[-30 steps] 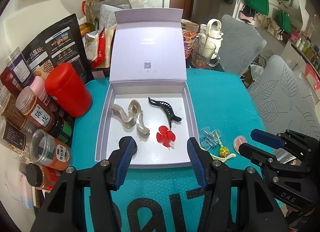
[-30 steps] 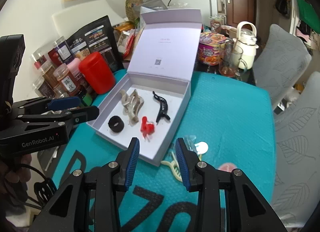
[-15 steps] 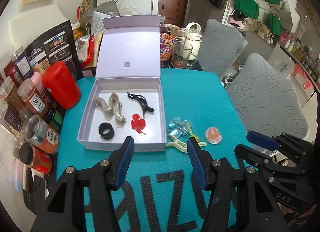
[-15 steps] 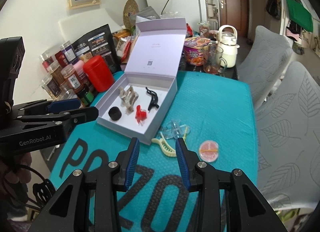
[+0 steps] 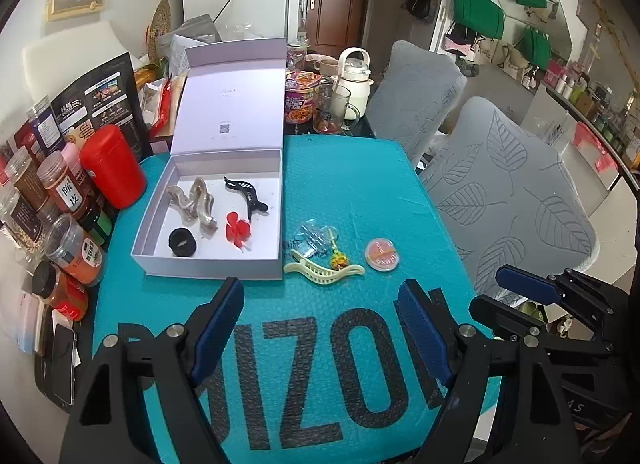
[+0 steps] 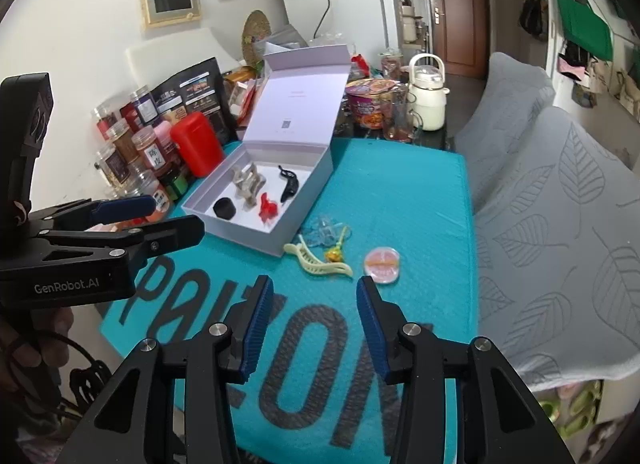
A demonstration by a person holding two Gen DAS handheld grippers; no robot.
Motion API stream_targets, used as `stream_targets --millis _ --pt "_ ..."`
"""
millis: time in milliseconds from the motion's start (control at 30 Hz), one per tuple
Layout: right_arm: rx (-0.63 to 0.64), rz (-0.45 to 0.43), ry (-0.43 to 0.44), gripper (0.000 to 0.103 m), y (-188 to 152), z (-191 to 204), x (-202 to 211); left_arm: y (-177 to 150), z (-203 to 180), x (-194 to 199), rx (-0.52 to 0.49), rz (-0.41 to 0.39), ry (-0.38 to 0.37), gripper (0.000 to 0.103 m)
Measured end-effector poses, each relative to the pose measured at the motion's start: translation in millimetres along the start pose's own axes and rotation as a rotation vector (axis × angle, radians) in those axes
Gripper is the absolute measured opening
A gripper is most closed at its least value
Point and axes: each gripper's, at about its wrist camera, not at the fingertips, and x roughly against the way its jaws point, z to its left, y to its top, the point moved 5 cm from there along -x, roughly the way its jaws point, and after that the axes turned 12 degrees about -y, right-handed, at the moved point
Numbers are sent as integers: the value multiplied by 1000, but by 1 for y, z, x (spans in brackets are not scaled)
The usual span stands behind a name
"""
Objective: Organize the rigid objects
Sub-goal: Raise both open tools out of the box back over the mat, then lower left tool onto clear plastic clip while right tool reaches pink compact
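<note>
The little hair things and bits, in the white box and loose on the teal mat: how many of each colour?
In the white box:
Beige clip: 1
Black clip: 1
Black ring: 1
Red clip: 1
On the mat:
Cream clip: 1
Clear clip: 1
Yellow trinket: 1
Pink round case: 1
Total: 8

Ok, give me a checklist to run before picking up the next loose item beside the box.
1. Right gripper free to grasp: ok, jaws open, nothing between them.
2. Left gripper out of the way: ok, open and empty, held back over the near part of the mat.
3. Cream hair claw reachable: ok, it lies on the teal mat beside the box, but the small yellow piece touches it.
4. Clear clip separable: cannot tell, it sits tangled against the yellow piece.
5. Round pink case: ok, lying apart from the others.
6. White box ready: ok, lid up, bare floor left near the front right corner.
</note>
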Motion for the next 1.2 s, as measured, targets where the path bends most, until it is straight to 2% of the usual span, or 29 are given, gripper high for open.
stream_targets --millis 67,167,400,967,1200 --pt "-1 1 -1 43 -4 -5 4 -3 -7 -1 2 4 0 80" --pt "-8 -1 -1 49 -10 -14 8 -5 -15 -6 -2 13 -1 80" --pt "-55 24 -21 52 -16 -30 -1 1 -21 -24 -41 39 -31 80" --pt "-201 161 -90 52 -10 -48 -72 44 -6 -112 -340 181 -151 80" --pt "-245 209 -106 52 -1 -53 -109 50 -1 -155 -475 259 -181 80"
